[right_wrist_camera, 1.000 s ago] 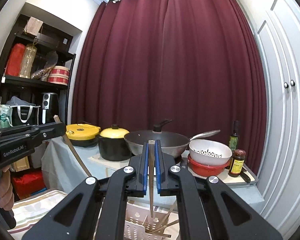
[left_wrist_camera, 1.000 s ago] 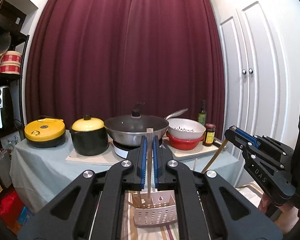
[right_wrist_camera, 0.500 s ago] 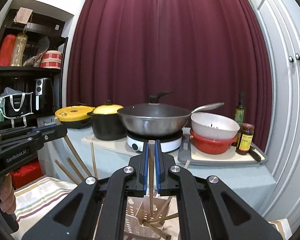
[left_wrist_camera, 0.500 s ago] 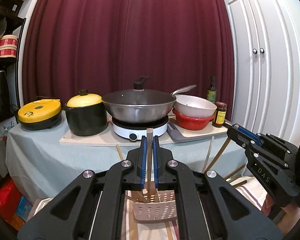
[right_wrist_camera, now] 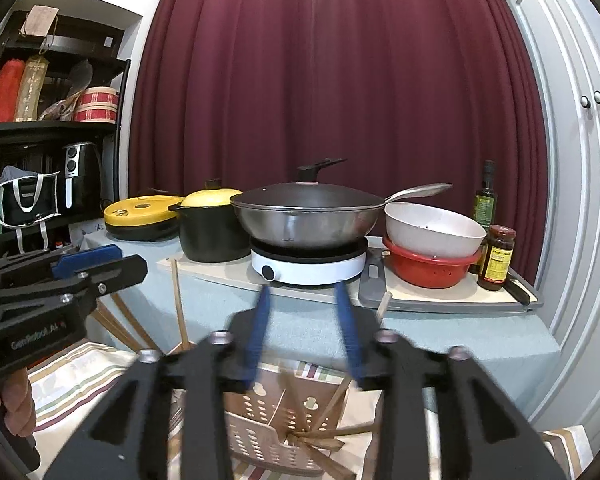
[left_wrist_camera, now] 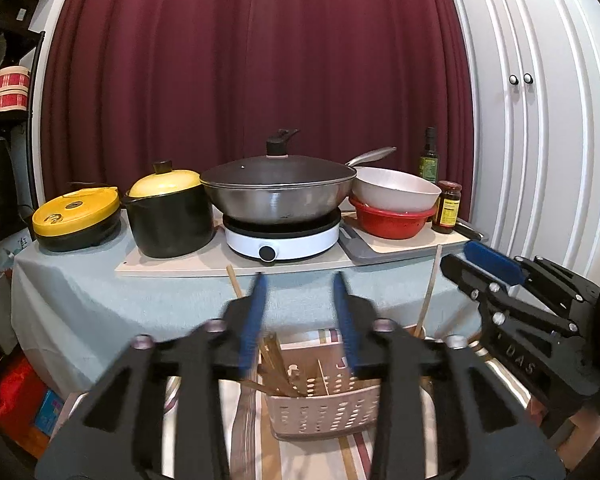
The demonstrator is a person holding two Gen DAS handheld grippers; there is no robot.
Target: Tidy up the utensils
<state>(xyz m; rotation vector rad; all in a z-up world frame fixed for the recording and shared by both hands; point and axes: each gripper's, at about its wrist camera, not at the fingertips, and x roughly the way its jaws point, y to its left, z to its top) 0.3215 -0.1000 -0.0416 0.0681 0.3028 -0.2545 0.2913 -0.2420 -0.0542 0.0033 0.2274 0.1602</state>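
2 tongs (left_wrist_camera: 300,292) (right_wrist_camera: 304,304) agape; 1 basket (left_wrist_camera: 324,412), chopsticks (left_wrist_camera: 276,364) inside.

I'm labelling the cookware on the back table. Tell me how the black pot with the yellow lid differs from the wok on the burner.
The black pot is tall and narrow with dark walls; the wok is wide, shallow and bare metal. The pot's lid is yellow and domed with a round knob; the wok's lid is dark, flatter, with an angled handle. The pot stands on the pale board, the wok on the white burner. Both are lidded and upright.
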